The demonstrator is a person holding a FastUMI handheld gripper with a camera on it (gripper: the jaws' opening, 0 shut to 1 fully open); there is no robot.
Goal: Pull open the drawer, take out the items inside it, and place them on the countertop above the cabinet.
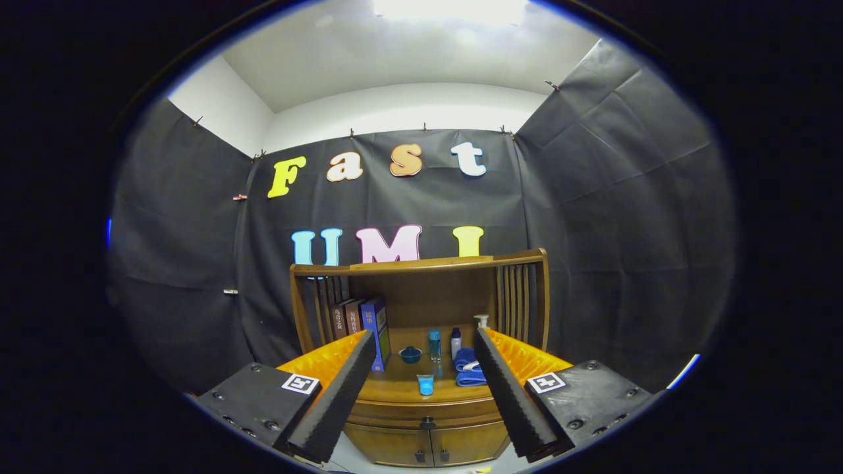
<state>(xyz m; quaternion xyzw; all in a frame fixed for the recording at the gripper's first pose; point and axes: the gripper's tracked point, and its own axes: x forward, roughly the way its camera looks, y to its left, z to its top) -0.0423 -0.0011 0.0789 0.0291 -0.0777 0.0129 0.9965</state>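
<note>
The hand-held gripper (421,395) stood well back from a brown wooden cabinet (425,444), its two fingers spread wide and holding nothing, with the cabinet framed in the gap between them. The cabinet's shallow curved wooden drawer (395,413), sitting just under the top and carrying a small dark round knob (427,422) at its middle, lay flush with the cabinet front, that is, closed; two lower doors with dark pulls (431,454) sat beneath it. On the wooden countertop (395,388) above stood a small translucent blue cup (425,384) near the front edge, a folded blue cloth (469,368) to its right, and farther back a small dark teal bowl (410,354), a slim clear blue bottle (435,344) and a white bottle (456,342); a row of upright books (362,322) leaned at the far left against the slatted wooden back rail (520,296). What the drawer held could not be seen. The scene fitted two stages equally: the drawer shut with its contents within, or the drawer shut again with some of the countertop items having come from it. The pictures did not settle which. Were the drawer to be opened from here, the fingers would have to travel forward and down to the knob, close narrowly upon it, and draw straight back towards the near side without lifting.
</note>
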